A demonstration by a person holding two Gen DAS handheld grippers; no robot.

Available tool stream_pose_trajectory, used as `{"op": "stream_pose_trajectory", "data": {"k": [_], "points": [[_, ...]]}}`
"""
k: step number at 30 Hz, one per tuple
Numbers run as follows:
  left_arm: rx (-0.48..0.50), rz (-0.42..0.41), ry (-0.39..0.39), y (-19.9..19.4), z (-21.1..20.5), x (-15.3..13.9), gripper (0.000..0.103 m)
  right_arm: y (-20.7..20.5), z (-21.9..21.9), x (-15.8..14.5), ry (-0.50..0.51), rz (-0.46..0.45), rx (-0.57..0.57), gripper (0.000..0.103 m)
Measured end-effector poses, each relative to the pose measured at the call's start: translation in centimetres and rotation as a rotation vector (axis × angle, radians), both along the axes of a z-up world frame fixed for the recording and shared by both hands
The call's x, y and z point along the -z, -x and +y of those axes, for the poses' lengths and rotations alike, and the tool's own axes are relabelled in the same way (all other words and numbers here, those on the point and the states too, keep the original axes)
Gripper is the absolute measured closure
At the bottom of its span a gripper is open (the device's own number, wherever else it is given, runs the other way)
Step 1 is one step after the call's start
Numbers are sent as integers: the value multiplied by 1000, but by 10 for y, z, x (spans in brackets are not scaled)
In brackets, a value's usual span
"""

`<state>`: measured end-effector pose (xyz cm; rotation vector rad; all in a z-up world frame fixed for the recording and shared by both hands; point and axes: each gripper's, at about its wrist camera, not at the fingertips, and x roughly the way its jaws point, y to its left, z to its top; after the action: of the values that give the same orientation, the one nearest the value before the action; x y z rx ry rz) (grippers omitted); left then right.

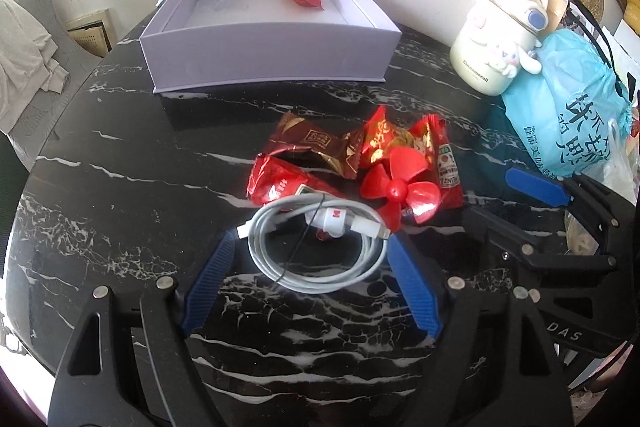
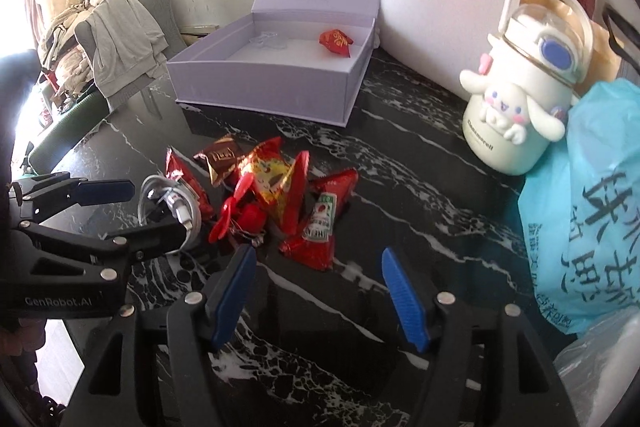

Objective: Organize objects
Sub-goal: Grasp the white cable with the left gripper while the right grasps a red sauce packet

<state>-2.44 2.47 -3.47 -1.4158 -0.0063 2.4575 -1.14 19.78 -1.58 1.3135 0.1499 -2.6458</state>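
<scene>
One coiled white cable [image 1: 320, 247] lay low in the middle of the frame, between the wide-open fingers of the left gripper [image 1: 310, 255], not yet held. It looked light, soft and bendy, so pinching across the whole bundle seemed best. The right gripper [image 2: 316, 287] was wide open, holding nothing. The open box [image 1: 276, 63] sat at the top.

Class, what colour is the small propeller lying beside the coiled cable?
Red propeller, clearest in the left wrist view.
</scene>
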Motion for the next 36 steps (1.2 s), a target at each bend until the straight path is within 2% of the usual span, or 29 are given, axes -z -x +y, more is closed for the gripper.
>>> {"op": "stream_pose_trajectory", "data": {"k": [7, 15, 20, 23, 26, 28, 31, 36], "points": [[7, -3, -34, 3, 2, 9, 23, 0, 8, 10, 11, -19, 12, 37], [15, 19, 1, 9, 4, 12, 19, 10, 9, 16, 18, -22, 40, 37], [24, 33, -34, 9, 0, 12, 19, 19, 8, 21, 44, -22, 55, 37], [30, 41, -49, 8, -2, 11, 19, 23, 6, 22, 42, -14, 56, 45], [39, 48, -37, 8, 0, 12, 19, 28, 3, 24, 59, -17, 48, 57], [43, 52, -26, 8, 1, 12, 19, 30, 0, 24, 65, -11, 39, 68], [58, 62, -2, 7, 5, 14, 19, 32, -3, 25, 60, -8, 33, 75], [75, 84, 11, 5, 6, 15, 22, 31, -1, 24, 74, -9, 38, 80]]}}
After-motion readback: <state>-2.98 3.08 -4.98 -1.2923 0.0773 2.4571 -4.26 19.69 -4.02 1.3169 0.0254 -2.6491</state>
